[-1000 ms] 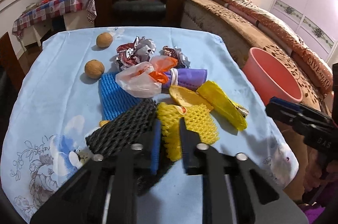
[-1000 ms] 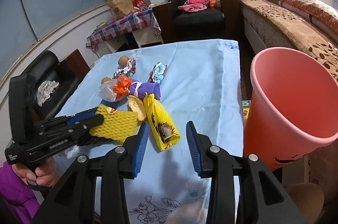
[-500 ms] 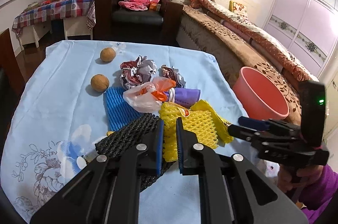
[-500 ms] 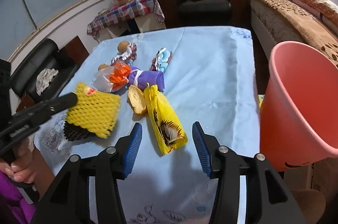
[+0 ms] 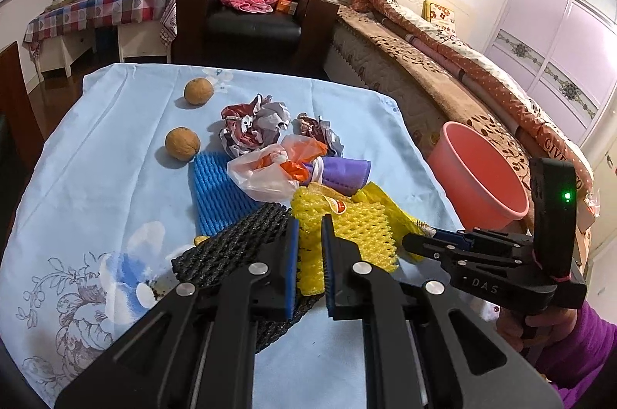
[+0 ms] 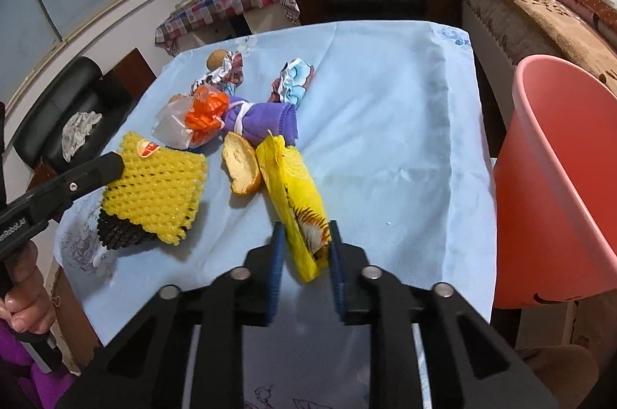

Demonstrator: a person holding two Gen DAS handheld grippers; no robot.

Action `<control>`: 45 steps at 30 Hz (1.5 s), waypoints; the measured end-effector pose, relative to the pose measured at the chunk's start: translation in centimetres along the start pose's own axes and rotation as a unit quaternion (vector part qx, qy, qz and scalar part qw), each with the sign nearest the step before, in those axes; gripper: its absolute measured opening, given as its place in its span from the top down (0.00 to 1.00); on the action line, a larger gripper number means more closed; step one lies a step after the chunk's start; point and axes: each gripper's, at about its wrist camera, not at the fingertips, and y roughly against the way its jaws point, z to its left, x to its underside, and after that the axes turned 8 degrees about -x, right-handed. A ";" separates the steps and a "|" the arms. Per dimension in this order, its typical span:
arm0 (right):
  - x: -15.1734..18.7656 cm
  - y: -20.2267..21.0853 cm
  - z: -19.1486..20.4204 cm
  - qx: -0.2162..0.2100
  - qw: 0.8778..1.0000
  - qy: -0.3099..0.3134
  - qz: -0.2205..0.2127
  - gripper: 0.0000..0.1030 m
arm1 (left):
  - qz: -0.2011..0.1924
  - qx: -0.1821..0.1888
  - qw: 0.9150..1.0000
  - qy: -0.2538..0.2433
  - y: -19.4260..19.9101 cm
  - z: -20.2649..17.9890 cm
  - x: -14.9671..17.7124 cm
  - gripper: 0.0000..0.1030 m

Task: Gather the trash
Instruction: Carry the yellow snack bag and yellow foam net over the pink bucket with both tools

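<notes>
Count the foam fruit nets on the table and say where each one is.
3. The yellow net is pinched in the left gripper, the black net lies under it, and the blue net lies flat behind them. Others may be hidden.

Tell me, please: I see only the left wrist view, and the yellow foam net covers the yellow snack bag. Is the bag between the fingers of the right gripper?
Observer: Yes. In the right wrist view, the near end of the yellow snack bag lies between the fingers of the right gripper. I cannot tell whether they press it.
Operator: Is something near the bag that the fingers could catch also?
Observer: A piece of bread lies against the bag's left side in that view, beyond the fingertips, not between them.
</notes>
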 end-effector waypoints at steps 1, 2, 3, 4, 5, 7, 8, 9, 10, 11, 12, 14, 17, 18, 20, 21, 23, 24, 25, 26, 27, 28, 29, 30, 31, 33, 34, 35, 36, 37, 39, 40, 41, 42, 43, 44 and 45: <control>0.0 0.2 0.0 -0.001 1.000 -0.001 -0.003 0.85 | 0.000 0.000 1.000 0.000 0.0 0.0 0.0 0.89; 0.1 0.5 0.0 -0.003 1.000 -0.002 -0.008 0.85 | -0.001 0.001 1.000 -0.001 0.0 -0.1 -0.1 0.89; 0.1 0.8 0.0 -0.006 1.000 -0.005 -0.014 0.86 | -0.001 0.001 1.000 -0.001 0.0 -0.1 -0.2 0.89; 0.1 1.2 0.0 -0.008 1.000 -0.008 -0.021 0.86 | -0.002 0.002 1.000 -0.002 0.0 -0.2 -0.3 0.89; 0.1 1.6 -0.1 -0.010 1.000 -0.011 -0.027 0.86 | -0.002 0.003 1.000 -0.002 0.0 -0.3 -0.4 0.89; 0.0 2.6 -0.3 -0.011 0.999 -0.018 -0.041 0.86 | -0.004 0.005 1.000 -0.005 0.0 -0.6 -0.6 0.89; -0.1 3.0 -0.4 -0.012 0.999 -0.020 -0.047 0.86 | -0.005 0.006 1.000 -0.006 0.0 -0.8 -0.7 0.89; -0.1 3.5 -0.6 -0.011 0.998 -0.023 -0.055 0.86 | -0.006 0.007 1.000 -0.008 -0.1 -1.0 -0.8 0.89; -0.2 4.0 -0.7 -0.010 0.998 -0.025 -0.062 0.86 | -0.007 0.008 1.000 -0.010 -0.1 -1.2 -0.9 0.89; -0.2 4.6 -0.9 -0.009 0.997 -0.028 -0.070 0.86 | -0.008 0.009 1.000 -0.011 -0.1 -1.4 -1.1 0.89; -0.3 5.2 -1.1 -0.008 0.996 -0.032 -0.079 0.86 | -0.010 0.012 1.000 -0.012 -0.1 -1.7 -1.3 0.89; -0.3 6.4 -1.6 -0.004 0.995 -0.040 -0.094 0.86 | -0.013 0.019 1.000 -0.017 -0.1 -2.5 -1.8 0.89; -0.4 8.0 -2.6 0.005 0.992 -0.054 -0.114 0.86 | -0.018 0.026 0.999 -0.026 -0.1 -3.7 -2.5 0.89; -0.4 8.3 -2.9 0.008 0.991 -0.058 -0.119 0.86 | -0.022 0.029 0.999 -0.031 -0.2 -4.3 -2.8 0.89; -0.3 9.5 -3.9 0.020 0.988 -0.069 -0.134 0.86 | -0.026 0.035 0.998 -0.040 -0.4 -5.6 -3.4 0.89; -0.3 9.8 -4.3 0.024 0.987 -0.072 -0.138 0.86 | -0.026 0.037 0.998 -0.042 -0.5 -6.0 -3.6 0.89; -0.2 10.9 -5.5 0.036 0.984 -0.086 -0.150 0.86 | -0.028 0.045 0.998 -0.047 -0.7 -7.1 -4.0 0.89; -0.1 11.2 -5.8 0.040 0.983 -0.091 -0.153 0.86 | -0.029 0.051 0.997 -0.051 -0.9 -7.9 -4.3 0.89; 0.0 11.6 -6.4 0.044 0.982 -0.098 -0.157 0.86 | -0.030 0.053 0.997 -0.055 -0.9 -8.4 -4.5 0.89; 0.1 12.2 -7.2 0.051 0.980 -0.107 -0.163 0.86 | -0.032 0.055 0.996 -0.058 -1.0 -8.9 -4.7 0.89; 0.2 12.4 -7.8 0.054 0.978 -0.113 -0.166 0.86 | -0.034 0.057 0.996 -0.063 -1.2 -9.6 -5.0 0.89; 0.2 12.8 -8.4 0.058 0.977 -0.119 -0.169 0.86 | -0.035 0.060 0.995 -0.068 -1.3 -10.3 -5.3 0.89; 0.4 13.1 -9.0 0.063 0.975 -0.126 -0.173 0.86 | -0.036 0.063 0.995 -0.073 -1.5 -11.1 -5.6 0.89; 0.5 13.4 -9.6 0.068 0.973 -0.132 -0.176 0.86 | -0.037 0.066 0.994 -0.077 -1.7 -11.8 -5.8 0.89; 0.6 13.7 -10.1 0.073 0.972 -0.137 -0.178 0.86 | -0.037 0.068 0.994 -0.081 -1.9 -12.4 -5.9 0.89; 0.8 14.2 -11.1 0.084 0.968 -0.146 -0.184 0.86 | -0.038 0.073 0.993 -0.090 -2.4 -13.8 -6.3 0.89; 1.0 14.5 -11.5 0.088 0.967 -0.149 -0.186 0.86 | -0.038 0.076 0.992 -0.095 -2.7 -14.7 -6.5 0.89; 1.1 14.8 -12.1 0.095 0.965 -0.153 -0.188 0.86 | -0.037 0.079 0.991 -0.100 -2.9 -15.4 -6.6 0.89; 1.3 14.9 -12.4 0.098 0.964 -0.156 -0.190 0.86 | -0.037 0.082 0.991 -0.103 -3.1 -15.9 -6.6 0.89; 1.4 15.0 -12.8 0.100 0.963 -0.160 -0.191 0.86 | -0.036 0.084 0.990 -0.108 -3.4 -16.6 -6.7 0.89; 1.7 15.3 -13.7 0.103 0.961 -0.170 -0.193 0.86 | -0.034 0.087 0.989 -0.116 -3.9 -17.8 -6.9 0.89; 1.8 15.3 -13.9 0.105 0.960 -0.173 -0.193 0.86 | -0.033 0.089 0.988 -0.121 -4.3 -18.5 -7.0 0.89; 1.9 15.4 -14.4 0.107 0.959 -0.178 -0.192 0.86 | -0.031 0.089 0.988 -0.124 -4.6 -18.9 -6.9 0.89; 2.2 15.5 -14.4 0.108 0.959 -0.179 -0.192 0.86 | -0.029 0.088 0.987 -0.129 -4.9 -19.5 -7.0 0.89; 2.2 15.6 -14.6 0.109 0.958 -0.181 -0.192 0.86 | -0.028 0.088 0.987 -0.133 -5.3 -20.1 -7.0 0.89; 2.3 15.6 -14.9 0.112 0.958 -0.183 -0.192 0.86 | -0.025 0.089 0.986 -0.136 -5.6 -20.6 -7.0 0.89; 2.5 15.7 -14.9 0.115 0.957 -0.183 -0.192 0.86 | -0.024 0.089 0.986 -0.137 -5.8 -20.9 -7.0 0.89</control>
